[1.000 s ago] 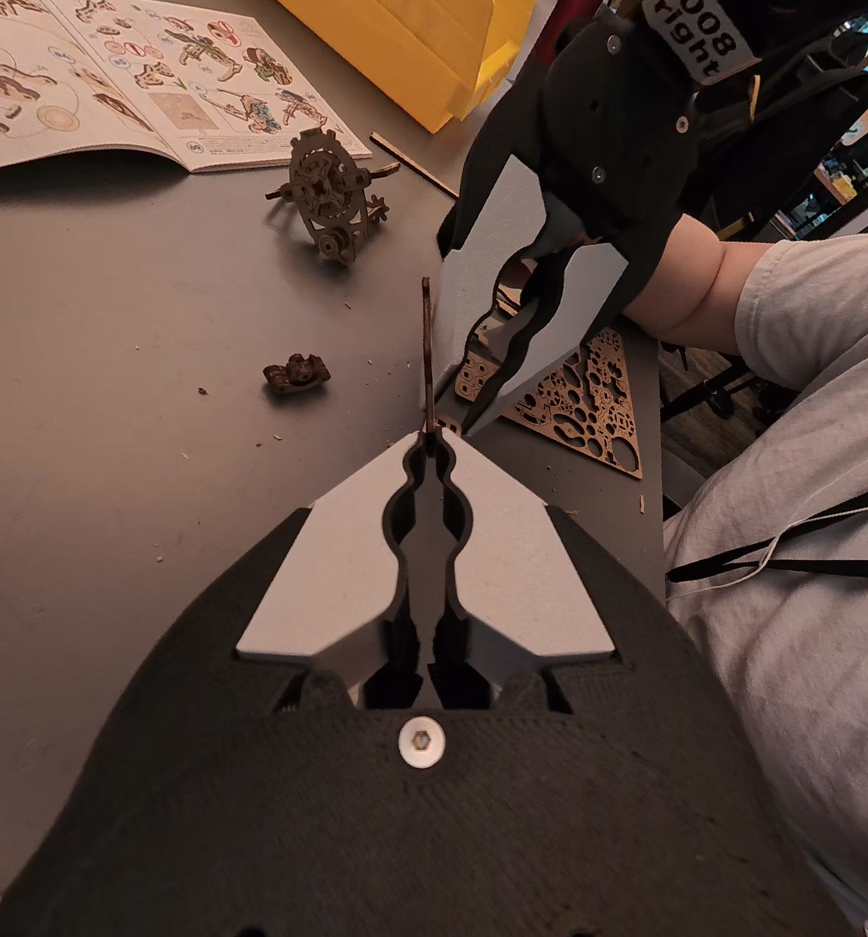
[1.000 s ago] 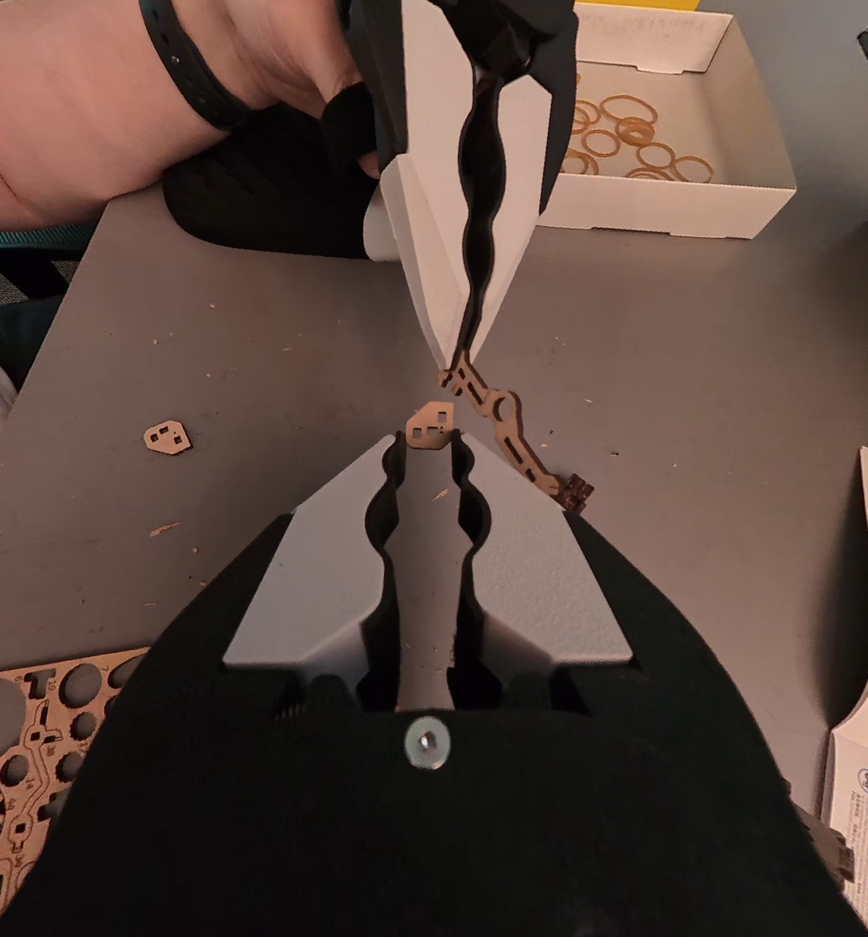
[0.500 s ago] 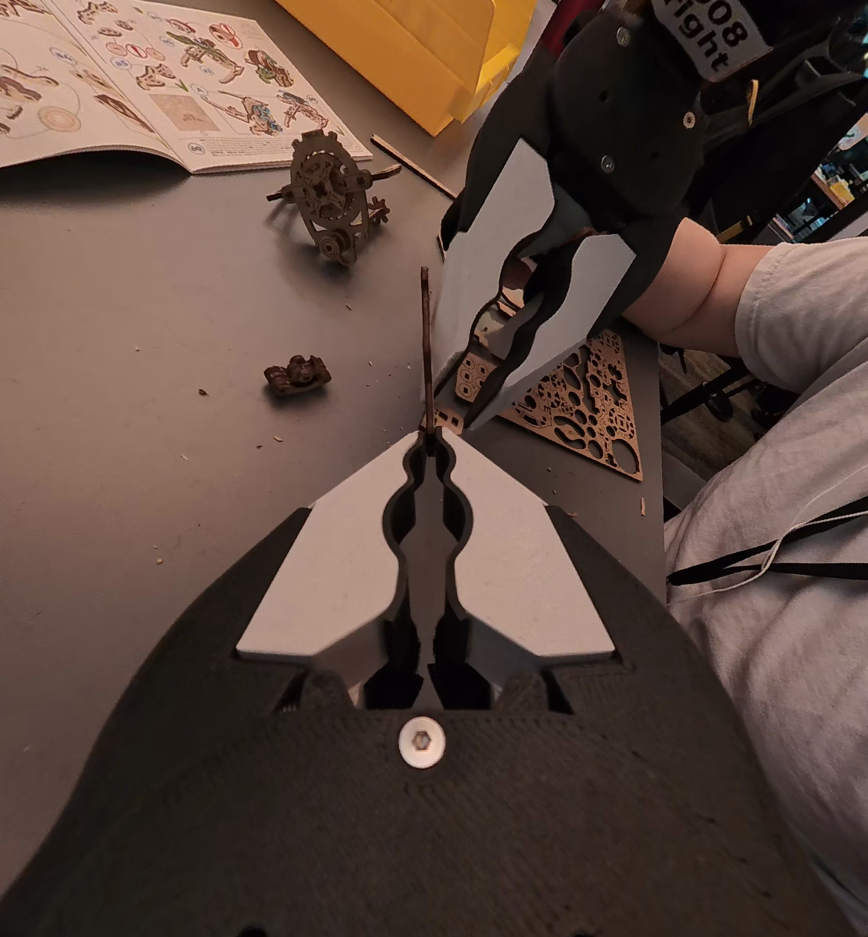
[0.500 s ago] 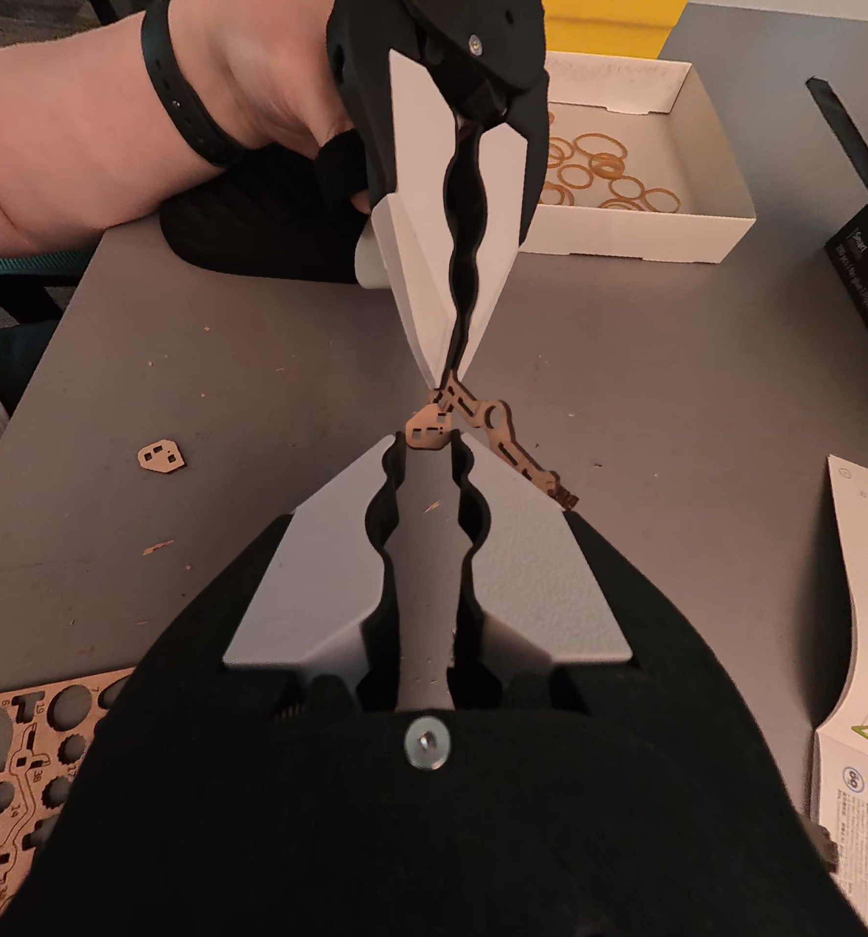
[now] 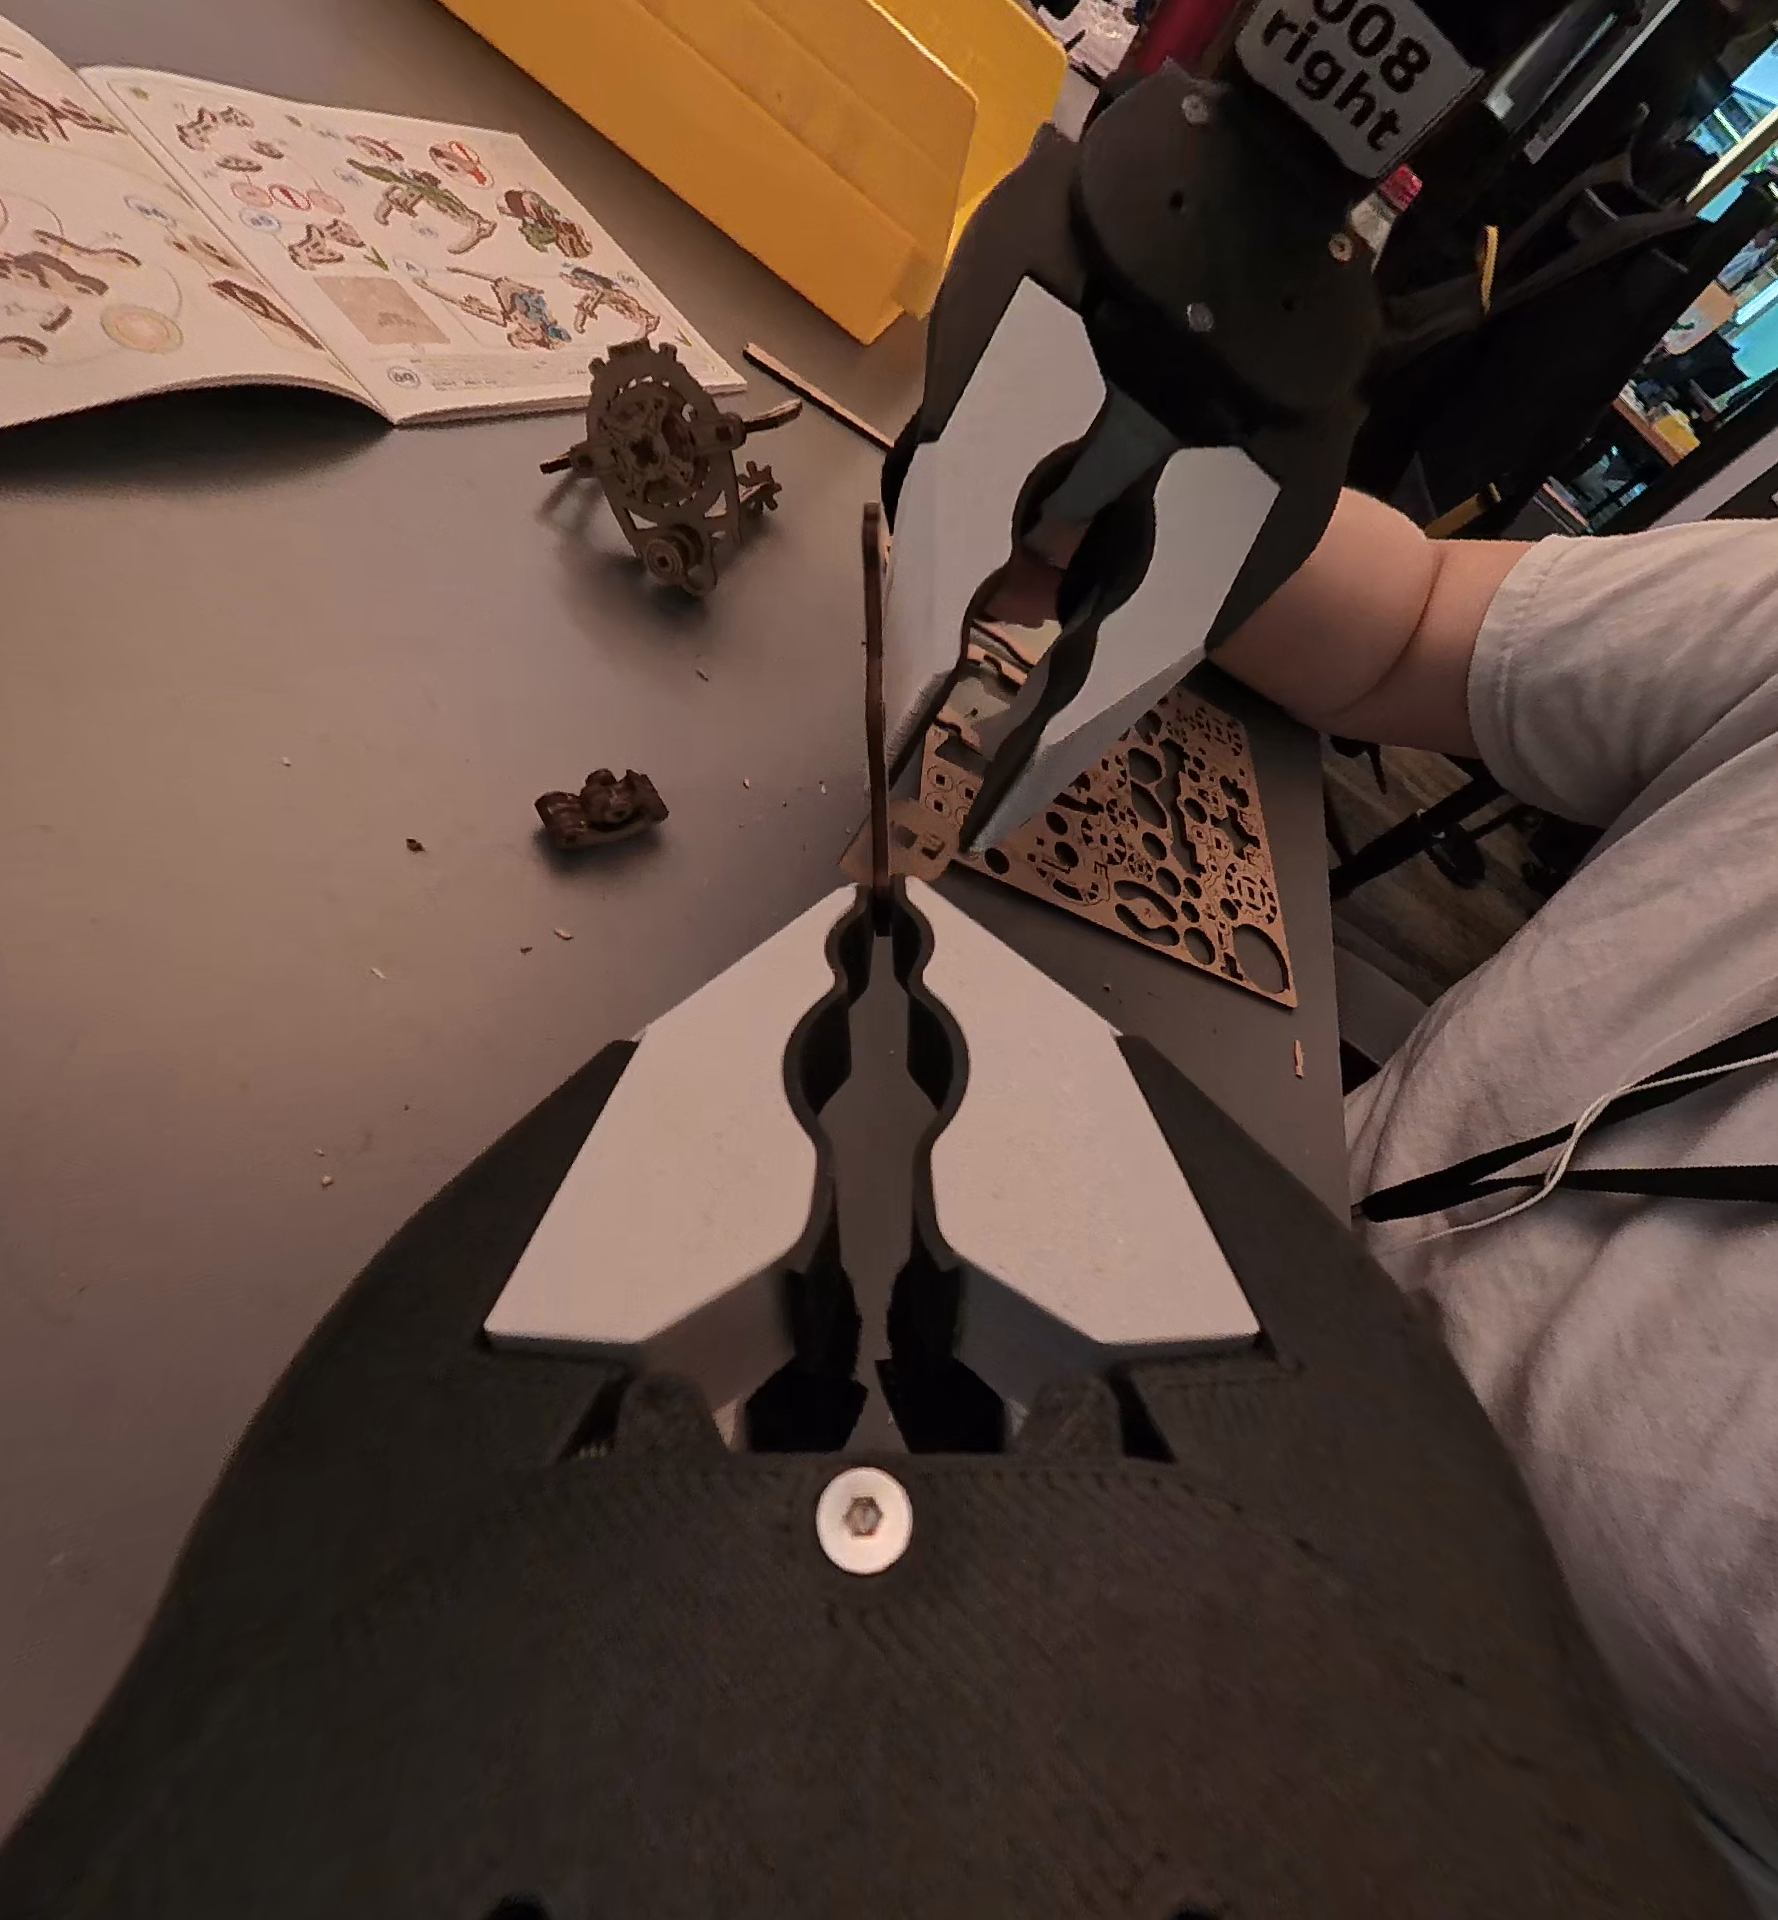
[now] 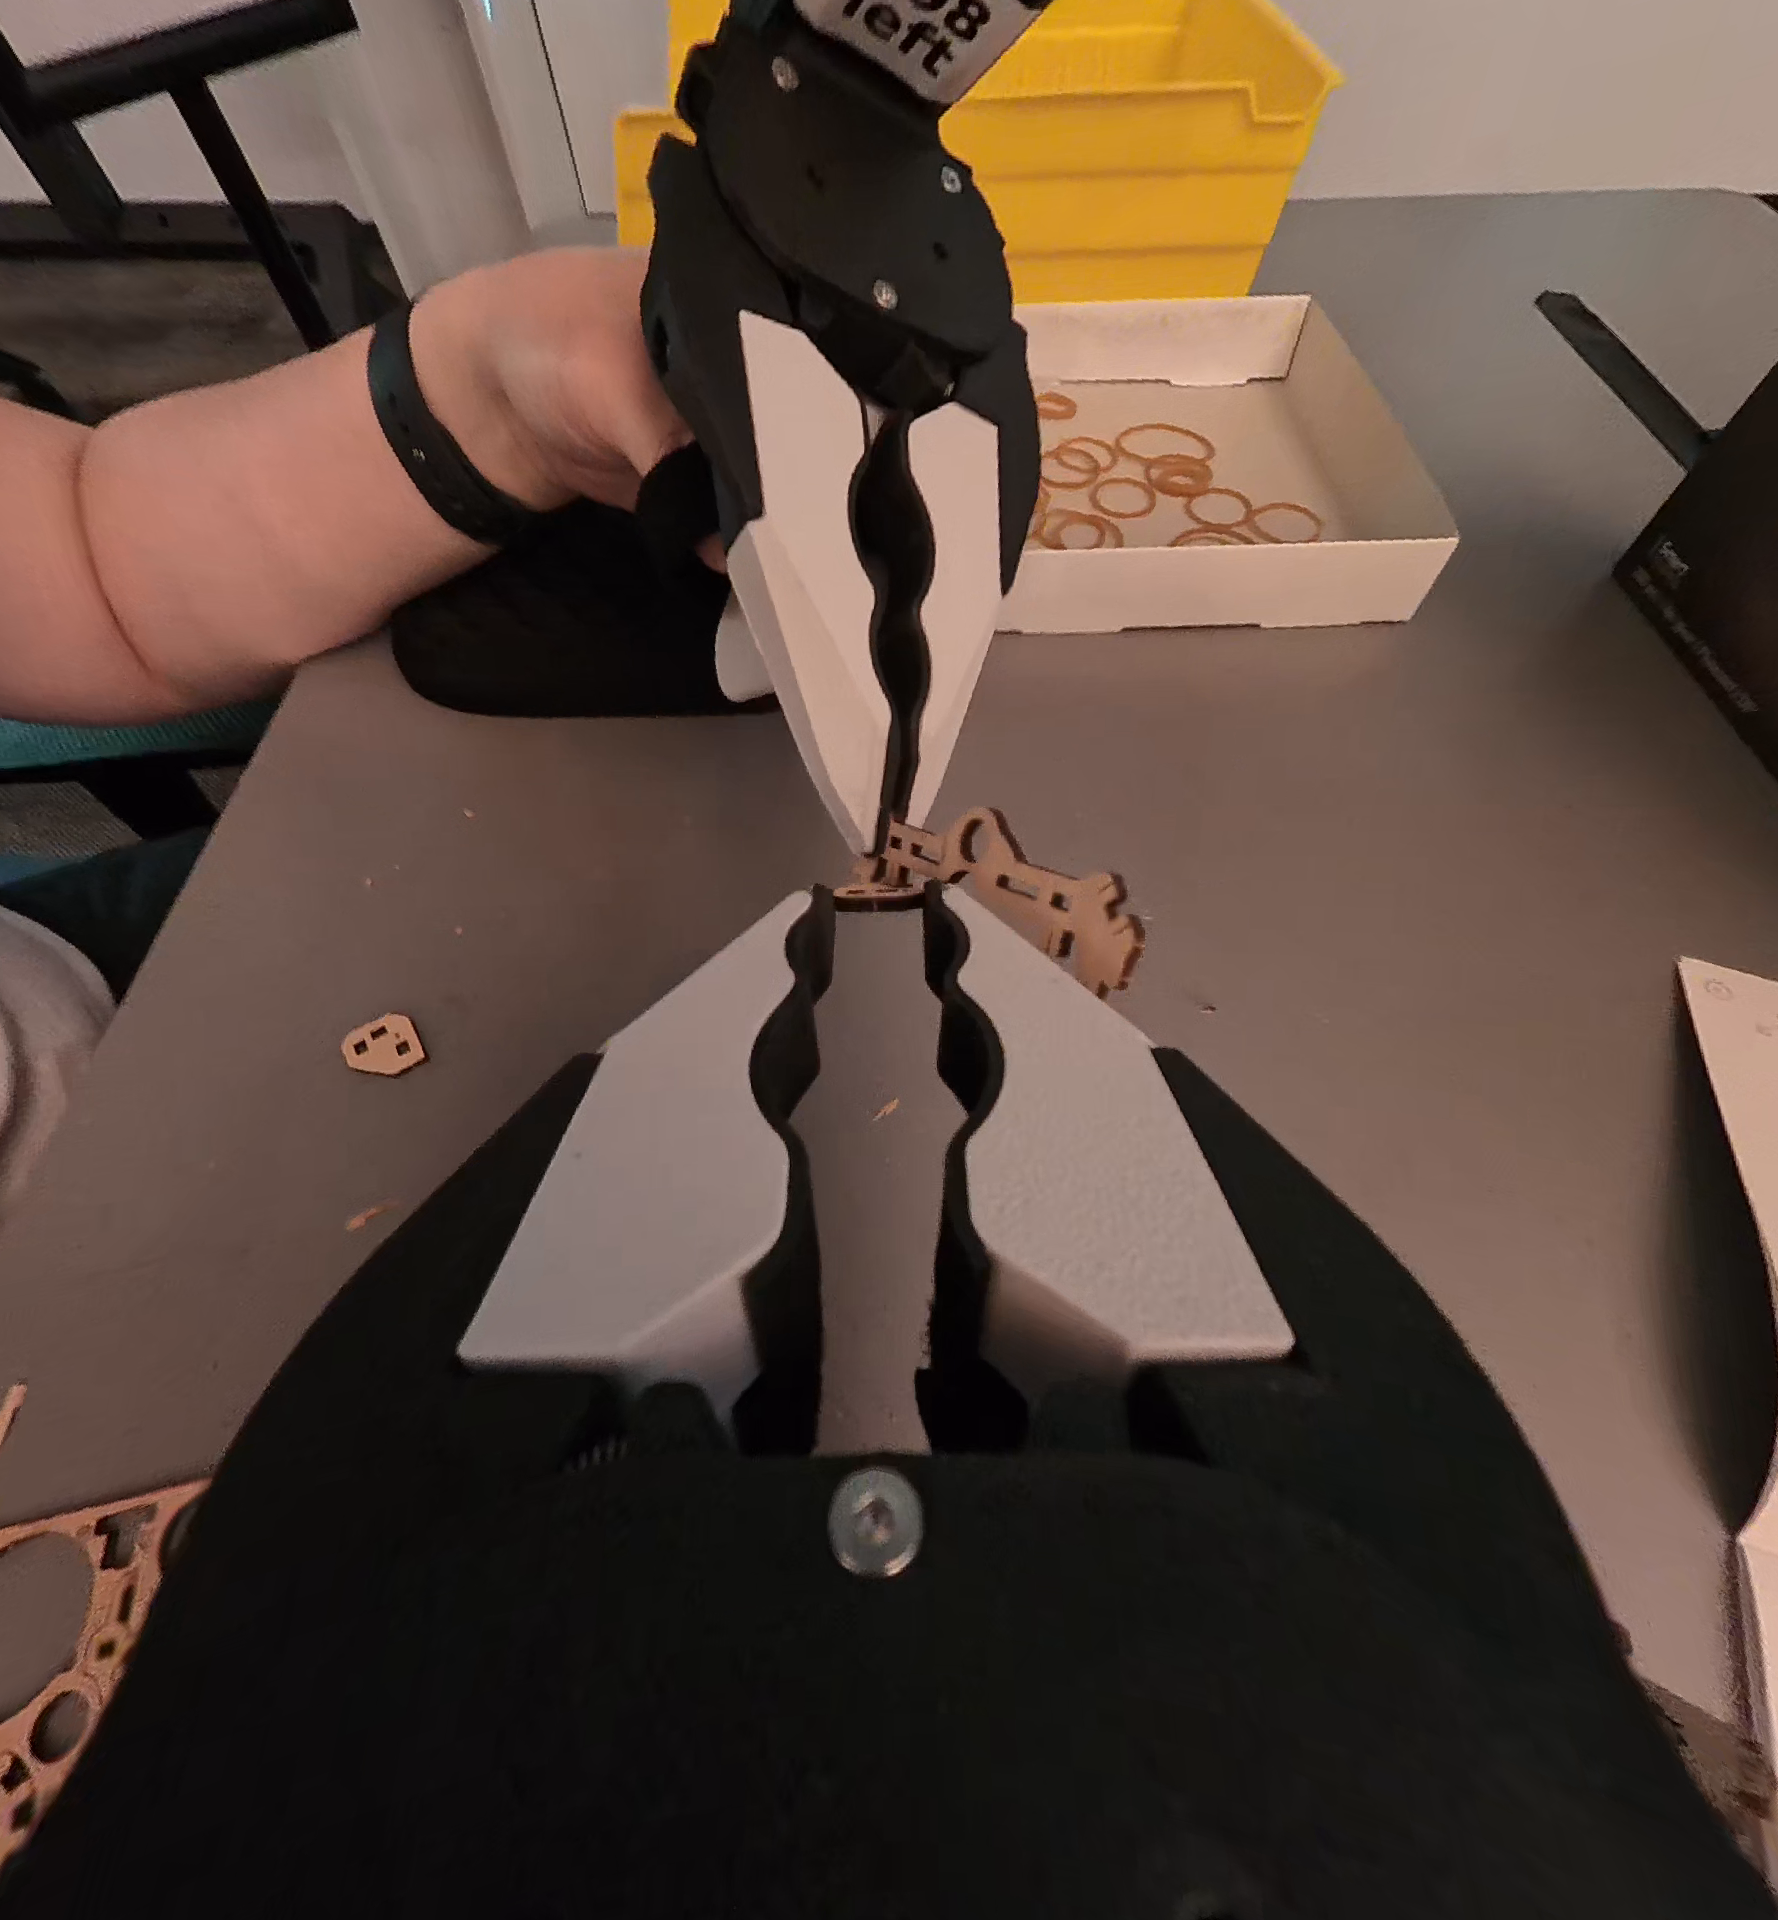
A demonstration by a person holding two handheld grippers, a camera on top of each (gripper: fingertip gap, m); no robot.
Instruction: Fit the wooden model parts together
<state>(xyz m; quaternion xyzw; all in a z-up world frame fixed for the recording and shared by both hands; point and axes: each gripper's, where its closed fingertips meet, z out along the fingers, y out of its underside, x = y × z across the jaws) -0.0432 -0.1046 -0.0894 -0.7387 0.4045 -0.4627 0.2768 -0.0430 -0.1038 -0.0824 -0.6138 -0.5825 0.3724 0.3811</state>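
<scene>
My left gripper (image 5: 877, 899) is shut on a long thin wooden arm part (image 5: 872, 665), seen edge-on in the left wrist view. In the right wrist view that part (image 6: 1030, 899) is flat, with holes and slots, and juts right from the left gripper (image 6: 885, 831), which comes down from above. My right gripper (image 6: 872, 902) is shut on a small wooden plate (image 6: 872, 894) by its edges. The plate touches the gripped end of the arm part, just under the left fingertips. In the left wrist view the right gripper (image 5: 932, 821) holds the plate (image 5: 906, 836) against the arm part's base.
On the grey table are an open instruction booklet (image 5: 241, 260), a yellow bin (image 5: 760, 135), a built gear assembly (image 5: 656, 457), a small dark piece (image 5: 599, 805), a cut-out wooden sheet (image 5: 1155, 831), a white box of rubber bands (image 6: 1228, 499) and a loose small plate (image 6: 383, 1044). A person sits at the table's edge. My left and right fingertips are right by each other. Left tips and right tips are each some 8 cm from the small dark piece (image 5: 599, 805).
The two grippers have closed in on each other. The small plate, apart from the arm part's end a second ago, now touches it. The arm part has swung to lie more level.
</scene>
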